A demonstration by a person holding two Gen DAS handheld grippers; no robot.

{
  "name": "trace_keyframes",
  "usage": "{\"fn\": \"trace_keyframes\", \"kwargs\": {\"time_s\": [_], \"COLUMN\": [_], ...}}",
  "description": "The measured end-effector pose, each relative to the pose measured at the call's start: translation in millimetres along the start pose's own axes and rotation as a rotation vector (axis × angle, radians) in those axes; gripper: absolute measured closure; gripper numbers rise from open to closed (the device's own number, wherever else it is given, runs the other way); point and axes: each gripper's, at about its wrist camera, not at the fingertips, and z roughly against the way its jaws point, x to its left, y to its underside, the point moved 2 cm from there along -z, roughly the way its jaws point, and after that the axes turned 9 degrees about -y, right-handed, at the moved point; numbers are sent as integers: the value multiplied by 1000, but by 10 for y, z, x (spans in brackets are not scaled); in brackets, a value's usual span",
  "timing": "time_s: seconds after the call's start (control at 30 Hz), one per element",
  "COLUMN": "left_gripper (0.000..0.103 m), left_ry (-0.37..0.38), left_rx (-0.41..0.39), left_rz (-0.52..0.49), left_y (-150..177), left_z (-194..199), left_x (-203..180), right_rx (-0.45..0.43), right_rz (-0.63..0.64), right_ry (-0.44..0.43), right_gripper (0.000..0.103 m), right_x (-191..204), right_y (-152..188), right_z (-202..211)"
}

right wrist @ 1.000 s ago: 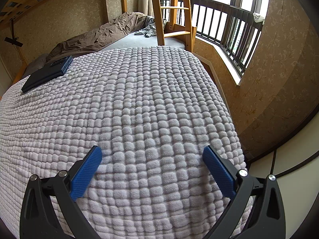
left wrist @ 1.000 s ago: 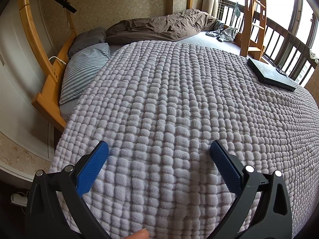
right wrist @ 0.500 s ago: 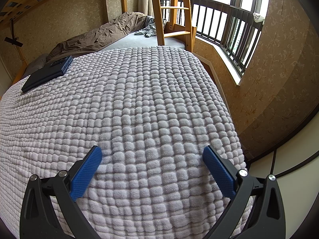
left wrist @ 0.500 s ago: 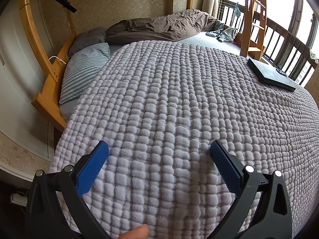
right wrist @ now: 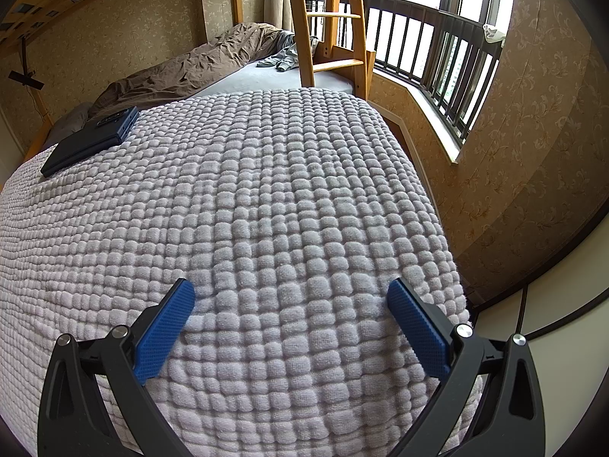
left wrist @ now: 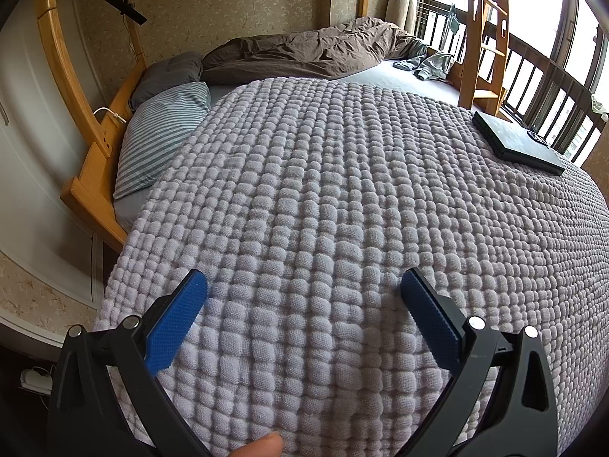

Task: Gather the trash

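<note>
No trash shows in either view. My left gripper [left wrist: 304, 285] is open and empty, held low over the near end of a bed covered by a pale lilac bubble-textured blanket [left wrist: 342, 198]. My right gripper [right wrist: 291, 289] is open and empty over the same blanket [right wrist: 247, 198], near its right edge. A flat black box [left wrist: 517, 141] lies on the blanket at the far right in the left wrist view and shows at the far left in the right wrist view [right wrist: 91, 139].
A striped pillow [left wrist: 160, 133], a grey pillow [left wrist: 167, 76], a rumpled brown duvet [left wrist: 304, 49] and grey clothes [left wrist: 426, 63] lie at the far end. A wooden ladder [right wrist: 327, 19] and a railed window [right wrist: 437, 49] stand to the right. The wooden bed frame [left wrist: 87, 175] runs along the left.
</note>
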Motion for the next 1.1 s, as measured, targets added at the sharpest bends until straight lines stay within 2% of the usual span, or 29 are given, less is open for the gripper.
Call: {"fn": "trace_keyframes", "kwargs": {"time_s": [1.1], "left_gripper": [1], "left_ry": [0], "left_rx": [-1], "left_rz": [0], "left_y": [2], "left_z": [1], "left_x": [-1], "right_rx": [0], "right_rz": [0], "right_ry": [0], "right_gripper": [4], "right_x": [-6], "right_y": [7], "right_z": [6]}}
